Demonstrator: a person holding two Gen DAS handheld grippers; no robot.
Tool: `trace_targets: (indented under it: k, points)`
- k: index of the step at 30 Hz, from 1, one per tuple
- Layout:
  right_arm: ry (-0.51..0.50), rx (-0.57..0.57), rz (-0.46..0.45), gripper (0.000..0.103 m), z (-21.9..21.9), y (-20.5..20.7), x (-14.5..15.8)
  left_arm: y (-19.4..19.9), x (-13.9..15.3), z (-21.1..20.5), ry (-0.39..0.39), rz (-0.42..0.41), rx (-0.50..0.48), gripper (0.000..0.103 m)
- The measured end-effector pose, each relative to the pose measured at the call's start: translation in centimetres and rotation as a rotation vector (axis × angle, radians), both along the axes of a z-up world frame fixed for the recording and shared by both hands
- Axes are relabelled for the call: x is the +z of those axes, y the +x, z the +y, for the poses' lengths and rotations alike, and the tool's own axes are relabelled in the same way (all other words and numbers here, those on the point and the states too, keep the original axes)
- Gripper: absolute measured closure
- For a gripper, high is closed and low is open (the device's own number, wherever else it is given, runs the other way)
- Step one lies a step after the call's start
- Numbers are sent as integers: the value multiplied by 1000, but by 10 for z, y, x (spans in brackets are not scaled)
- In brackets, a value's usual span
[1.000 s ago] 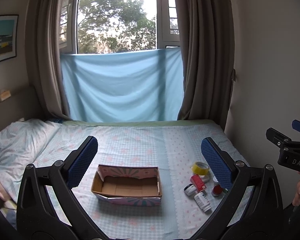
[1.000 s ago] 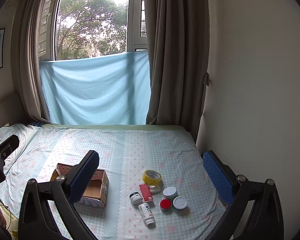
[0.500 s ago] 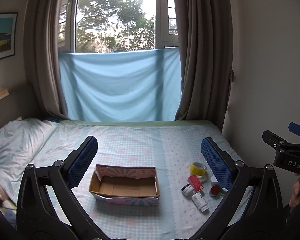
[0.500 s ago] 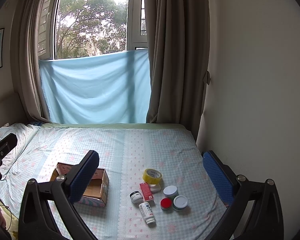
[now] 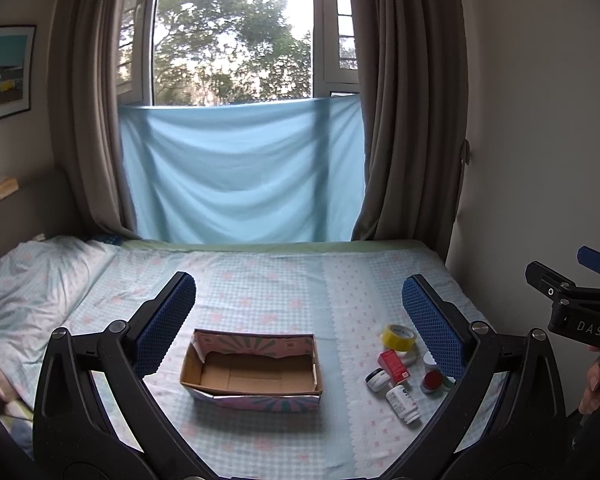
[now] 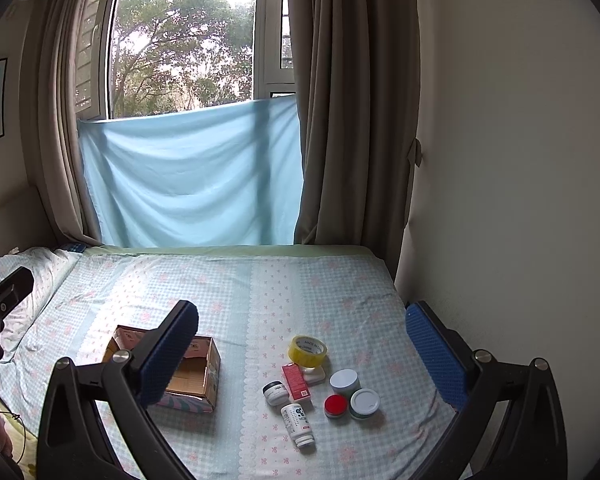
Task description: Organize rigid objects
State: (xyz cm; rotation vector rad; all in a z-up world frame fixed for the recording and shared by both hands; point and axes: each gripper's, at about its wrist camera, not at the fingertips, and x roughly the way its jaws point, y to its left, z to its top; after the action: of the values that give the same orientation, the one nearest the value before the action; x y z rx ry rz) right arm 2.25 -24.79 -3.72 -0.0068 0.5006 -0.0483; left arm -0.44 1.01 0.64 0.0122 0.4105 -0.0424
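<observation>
Holding both tools above the foot of the bed, you have your left gripper (image 5: 296, 320) spread wide with nothing between its blue textured pads, and your right gripper (image 6: 300, 344) is just as wide apart and equally empty.

Take the open cardboard box with the pink and teal patterned outside (image 5: 254, 372) as your landmark; it sits on the pale blue checked bedsheet with pink flowers (image 5: 268, 292), its brown inside bare. Every loose item lies in one cluster to the right of that box, apart from it.

Farthest from you in the cluster is the yellow roll of tape (image 6: 307, 350). Just nearer than it, the small red rectangular carton (image 6: 296, 382) lies flat, partly over a flat white case (image 6: 315, 376). Beside the carton, on the box side, stands a small white jar with a dark lid (image 6: 276, 393). Nearest to you, the white pill bottle with a printed label (image 6: 297, 425) lies on its side. On the side of the cluster away from the box sit three round tubs close together: a white-lidded jar (image 6: 344, 382), a red-lidded pot (image 6: 336, 405) and a white-lidded tin with a green rim (image 6: 365, 403).

In the left wrist view your left gripper's right pad hides part of those tubs.
</observation>
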Motion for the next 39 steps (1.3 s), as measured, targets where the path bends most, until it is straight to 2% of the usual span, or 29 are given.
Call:
trace_targets:
  k: [20, 24, 28, 34, 39]
  points:
    - [2, -12, 14, 0, 4, 12, 2, 15, -1, 9, 3, 22, -2, 1]
    - [12, -42, 34, 0, 1, 18, -1, 34, -5, 7, 31, 68, -73, 1]
    - [14, -98, 90, 0, -4, 24, -17, 58, -21, -4, 76, 134, -173, 1]
    - [27, -201, 204, 0, -23, 31, -55, 112, -63, -37, 102, 262, -349, 1]
    - [40, -237, 309, 0, -45, 41, -94, 163, -109, -81, 123, 389, -441, 1]
